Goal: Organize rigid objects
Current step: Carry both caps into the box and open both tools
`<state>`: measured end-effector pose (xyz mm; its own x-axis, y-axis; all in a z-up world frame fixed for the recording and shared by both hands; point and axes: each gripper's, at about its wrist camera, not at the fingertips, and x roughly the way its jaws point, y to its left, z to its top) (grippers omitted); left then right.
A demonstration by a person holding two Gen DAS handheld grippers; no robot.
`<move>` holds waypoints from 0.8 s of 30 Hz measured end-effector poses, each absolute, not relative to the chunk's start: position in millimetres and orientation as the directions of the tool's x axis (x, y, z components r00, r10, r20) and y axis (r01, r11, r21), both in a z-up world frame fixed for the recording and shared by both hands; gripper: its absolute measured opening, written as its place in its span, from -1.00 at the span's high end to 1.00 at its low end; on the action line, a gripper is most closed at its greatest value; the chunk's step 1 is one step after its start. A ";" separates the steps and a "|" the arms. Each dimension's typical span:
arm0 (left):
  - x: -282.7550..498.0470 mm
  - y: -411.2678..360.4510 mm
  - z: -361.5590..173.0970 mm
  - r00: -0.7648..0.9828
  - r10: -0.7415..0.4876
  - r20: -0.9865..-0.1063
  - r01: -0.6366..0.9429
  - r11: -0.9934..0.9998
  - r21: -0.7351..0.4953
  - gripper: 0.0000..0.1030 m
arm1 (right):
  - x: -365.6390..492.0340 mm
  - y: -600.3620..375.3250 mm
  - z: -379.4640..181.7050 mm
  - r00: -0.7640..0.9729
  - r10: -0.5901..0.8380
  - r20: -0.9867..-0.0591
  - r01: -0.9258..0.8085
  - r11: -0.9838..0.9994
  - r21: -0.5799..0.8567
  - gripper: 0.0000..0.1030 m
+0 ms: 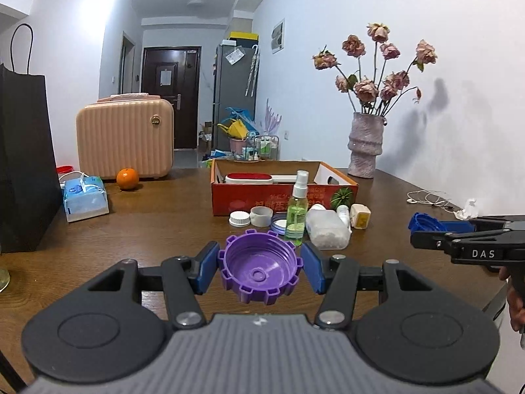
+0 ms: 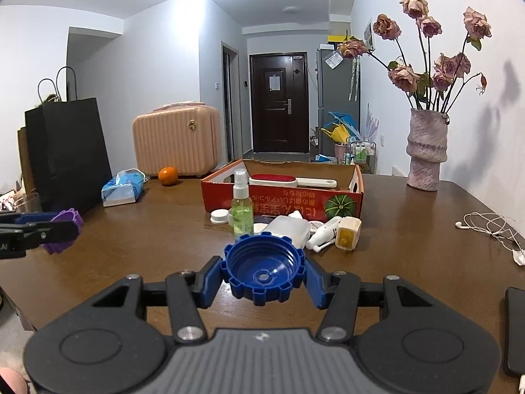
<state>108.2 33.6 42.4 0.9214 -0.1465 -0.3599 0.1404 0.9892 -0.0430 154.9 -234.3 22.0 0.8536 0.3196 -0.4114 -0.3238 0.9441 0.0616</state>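
Holding a notched cap in each tool, I have both raised above the wooden table (image 1: 157,223), on the near side of the red cardboard box (image 1: 262,202). My left gripper (image 1: 260,271) pinches the purple cap (image 1: 261,271) by its toothed rim, its blue pads (image 1: 207,271) pressed on either side and the hollow of the cap tipped toward the camera. My right gripper (image 2: 263,274) pinches the blue cap (image 2: 263,271) the same way, open side up and facing me, the pads (image 2: 210,277) tight against its rim.

From the left wrist view the right gripper shows at the right edge with the blue cap at its tip; from the right wrist view the left gripper shows at the left edge with the purple cap. The two tools are well apart.

Just in front of the box, between it and my grippers, is a cluster of small things: a green spray bottle (image 1: 297,210) standing upright, a white screw lid (image 1: 239,219), a grey-white ring-shaped lid (image 1: 261,216), a frosted white container (image 1: 328,229) lying down, a small white tube (image 2: 323,233) and a small white and yellow container (image 1: 360,216). Inside the box lies a red-and-white brush (image 2: 288,181). To the right of the box, near the wall, a pink vase (image 1: 366,146) holds dried roses. To the left of the box sit an orange (image 1: 128,179), a tissue pack (image 1: 86,198), a peach-coloured case (image 1: 124,138) and a black paper bag (image 1: 26,161). White earphones (image 2: 489,225) lie toward the table's right edge.
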 end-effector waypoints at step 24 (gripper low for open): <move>456.7 35.5 69.3 0.814 -0.239 -0.530 0.223 0.970 -0.094 -0.08 | 475.1 -252.4 62.0 0.766 0.377 -0.520 -0.339 0.925 0.172 -0.02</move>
<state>456.7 35.5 69.3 0.8136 -0.2388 -0.5301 0.2232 0.9702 -0.0944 475.1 -252.4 62.0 0.7660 0.3775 -0.5203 -0.3389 0.9249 0.1720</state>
